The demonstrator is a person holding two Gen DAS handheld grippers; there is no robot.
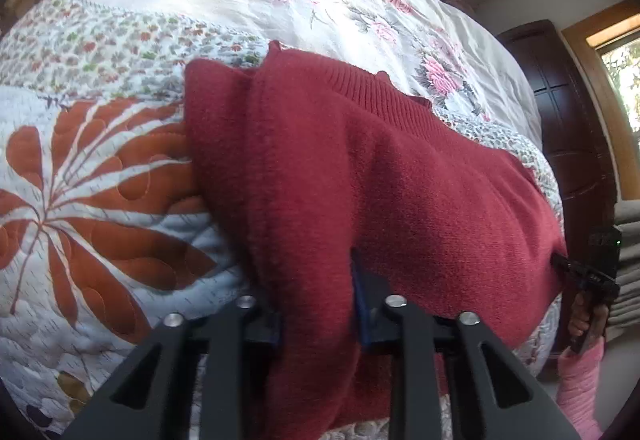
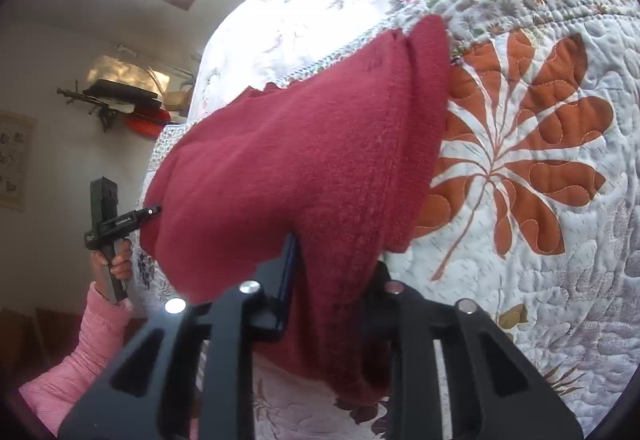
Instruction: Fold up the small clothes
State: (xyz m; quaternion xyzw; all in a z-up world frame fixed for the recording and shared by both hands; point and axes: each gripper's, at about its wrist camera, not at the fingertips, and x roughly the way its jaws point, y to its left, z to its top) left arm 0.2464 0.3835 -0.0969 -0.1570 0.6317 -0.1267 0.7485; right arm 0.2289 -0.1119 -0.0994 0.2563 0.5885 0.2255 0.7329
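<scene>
Your red sweater (image 1: 360, 167) fills the frame's centre, spread over the quilted floral bedspread (image 1: 100, 167); a dark wooden headboard (image 1: 560, 111) and window sit at upper right; your left gripper (image 1: 320, 304) pinches its near edge at bottom centre; your right gripper (image 2: 332, 272) clamps another fold; fingertips are buried in knit, sleeves hidden.

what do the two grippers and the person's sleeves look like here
Both are matte black handheld tools. The left gripper has angular black arms with triangular cut-outs, round silver bolts at the joints and dark blue pads on its fingers. The right gripper is built the same. Seen from afar, each has a black pistol-style handle. The person wears a pink ribbed sleeve.
</scene>
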